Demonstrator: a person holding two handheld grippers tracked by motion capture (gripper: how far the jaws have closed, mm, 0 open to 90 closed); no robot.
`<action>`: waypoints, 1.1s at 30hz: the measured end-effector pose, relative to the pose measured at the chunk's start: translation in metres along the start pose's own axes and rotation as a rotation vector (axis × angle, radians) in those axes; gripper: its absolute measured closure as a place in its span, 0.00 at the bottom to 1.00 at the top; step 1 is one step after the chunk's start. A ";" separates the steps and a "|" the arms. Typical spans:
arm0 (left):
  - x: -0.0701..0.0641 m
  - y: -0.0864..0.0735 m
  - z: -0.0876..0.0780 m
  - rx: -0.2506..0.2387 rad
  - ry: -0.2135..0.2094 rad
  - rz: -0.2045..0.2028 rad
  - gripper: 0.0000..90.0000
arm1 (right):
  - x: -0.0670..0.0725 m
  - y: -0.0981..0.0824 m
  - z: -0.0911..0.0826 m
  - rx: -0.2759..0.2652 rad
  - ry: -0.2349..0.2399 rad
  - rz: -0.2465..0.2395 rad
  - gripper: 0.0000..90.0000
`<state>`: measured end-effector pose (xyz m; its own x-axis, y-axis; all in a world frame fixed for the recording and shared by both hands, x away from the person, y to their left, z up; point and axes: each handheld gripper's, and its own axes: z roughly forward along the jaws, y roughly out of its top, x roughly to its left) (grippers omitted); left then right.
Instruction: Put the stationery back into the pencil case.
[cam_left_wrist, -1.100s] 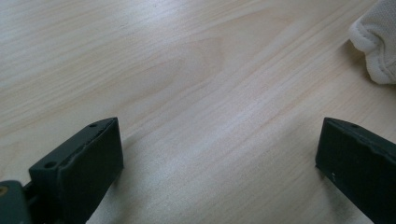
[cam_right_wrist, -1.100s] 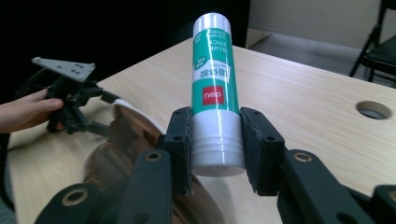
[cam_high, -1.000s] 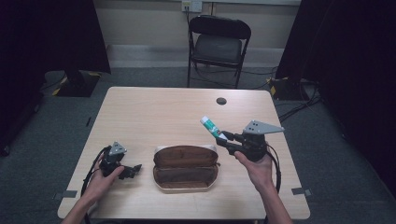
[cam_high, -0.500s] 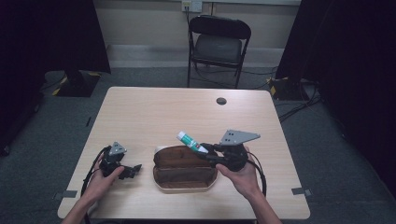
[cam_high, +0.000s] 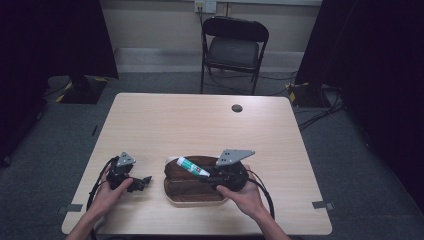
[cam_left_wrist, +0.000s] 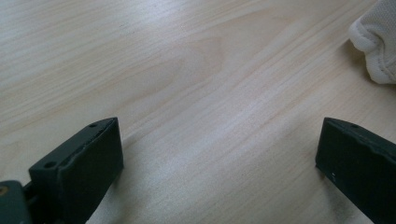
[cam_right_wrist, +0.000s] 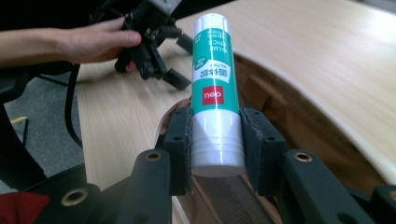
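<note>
Right gripper, near edge of the table, clamped on a glue stick: both pads press the white lower barrel just above its flat end, the green-labelled body and rounded cap jutting out ahead. In the high view the stick lies nearly level, pointing left and slightly far, over the right half of an oval wooden tray that sits at the near middle of the table. Stick above the tray, not yet in it; whether its tip touches the rim I cannot tell from this height. Handling, as a judgement: light, rigid plastic cylinder, smooth and glossy, so likely to roll once laid flat and to twist between pads if pinched off-centre. The present hold near the base end looks square and secure; a mid-barrel grip would balance it better, but the low weight makes that minor. Not fragile; the cap end is best left alone since it may pull off. Tray walls should stop any roll. Left gripper rests on the table left of the tray, jaws wide apart and empty, bare wood between them.
</note>
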<state>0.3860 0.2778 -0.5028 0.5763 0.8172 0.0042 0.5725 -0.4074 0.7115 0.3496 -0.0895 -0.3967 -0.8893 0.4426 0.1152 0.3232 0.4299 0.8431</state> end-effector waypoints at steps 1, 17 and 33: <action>0.000 0.000 0.000 0.000 0.000 0.001 0.00 | 0.000 -0.002 0.003 0.012 0.005 0.002 0.73; 0.000 0.000 0.000 -0.002 -0.001 0.001 0.00 | -0.015 -0.023 0.035 0.141 -0.031 0.059 0.72; 0.000 0.000 0.000 0.001 -0.001 0.001 0.00 | -0.026 -0.026 0.033 0.133 -0.154 0.093 0.64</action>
<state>0.3860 0.2778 -0.5028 0.5771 0.8167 0.0041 0.5725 -0.4081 0.7111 0.3755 -0.0859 -0.4388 -0.7972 0.5955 0.0994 0.4503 0.4768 0.7549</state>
